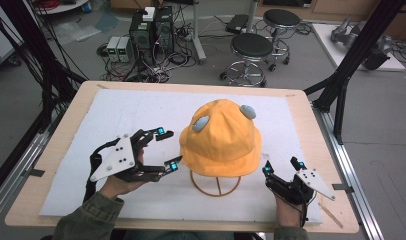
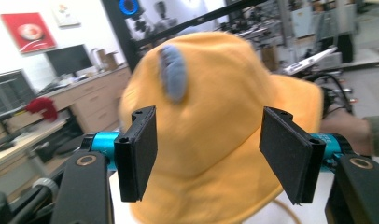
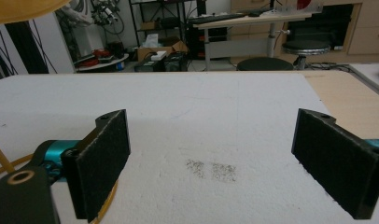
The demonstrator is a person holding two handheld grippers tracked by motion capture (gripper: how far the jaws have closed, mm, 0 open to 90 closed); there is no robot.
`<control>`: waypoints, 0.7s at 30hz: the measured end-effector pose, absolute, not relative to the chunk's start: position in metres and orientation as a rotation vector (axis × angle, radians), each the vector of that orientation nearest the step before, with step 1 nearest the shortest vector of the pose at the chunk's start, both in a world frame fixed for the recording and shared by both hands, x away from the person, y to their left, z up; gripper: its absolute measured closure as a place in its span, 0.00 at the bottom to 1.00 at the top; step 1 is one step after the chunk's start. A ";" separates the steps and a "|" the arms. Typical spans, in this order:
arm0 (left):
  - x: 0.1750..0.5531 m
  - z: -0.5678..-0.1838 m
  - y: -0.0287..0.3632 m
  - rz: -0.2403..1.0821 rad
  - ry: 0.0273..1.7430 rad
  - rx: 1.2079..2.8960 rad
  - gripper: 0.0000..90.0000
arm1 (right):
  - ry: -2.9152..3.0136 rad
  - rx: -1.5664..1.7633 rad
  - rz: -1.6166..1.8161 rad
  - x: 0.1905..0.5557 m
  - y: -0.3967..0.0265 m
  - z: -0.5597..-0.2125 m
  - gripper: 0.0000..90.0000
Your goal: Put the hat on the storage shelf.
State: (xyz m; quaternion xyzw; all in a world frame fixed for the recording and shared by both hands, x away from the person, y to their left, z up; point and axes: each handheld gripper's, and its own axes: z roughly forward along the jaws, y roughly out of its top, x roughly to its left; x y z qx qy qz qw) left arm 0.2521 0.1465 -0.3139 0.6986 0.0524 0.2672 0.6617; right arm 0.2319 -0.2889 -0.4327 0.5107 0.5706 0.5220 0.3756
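Note:
An orange bucket hat with two grey ear patches rests on a thin wire stand in the middle of the white mat. My left gripper is open just left of the hat's brim, turned sideways, holding nothing. In the left gripper view the hat looms close beyond the open gripper, one grey ear patch facing me. My right gripper is open to the right of the hat, low over the mat. In the right gripper view the gripper frames bare mat, with the stand's ring at lower left.
The mat lies on a wooden table. Beyond the far edge stand two black stools, computer boxes and tangled cables on the floor. Black frame posts rise at both sides. A person's hands and green sleeve enter from the bottom.

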 end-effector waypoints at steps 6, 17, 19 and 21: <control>0.254 -0.320 0.170 0.653 0.225 1.558 0.40 | 1.460 1.310 1.338 0.232 -0.289 -0.433 0.11; 0.258 -0.333 0.217 0.762 0.464 1.459 0.39 | 1.454 1.324 1.343 0.232 -0.290 -0.433 0.11; 0.258 -0.335 0.225 0.795 0.505 1.446 0.39 | 1.451 1.332 1.345 0.232 -0.290 -0.433 0.11; 0.257 -0.338 0.231 0.819 0.545 1.430 0.38 | 1.449 1.326 1.344 0.232 -0.290 -0.433 0.11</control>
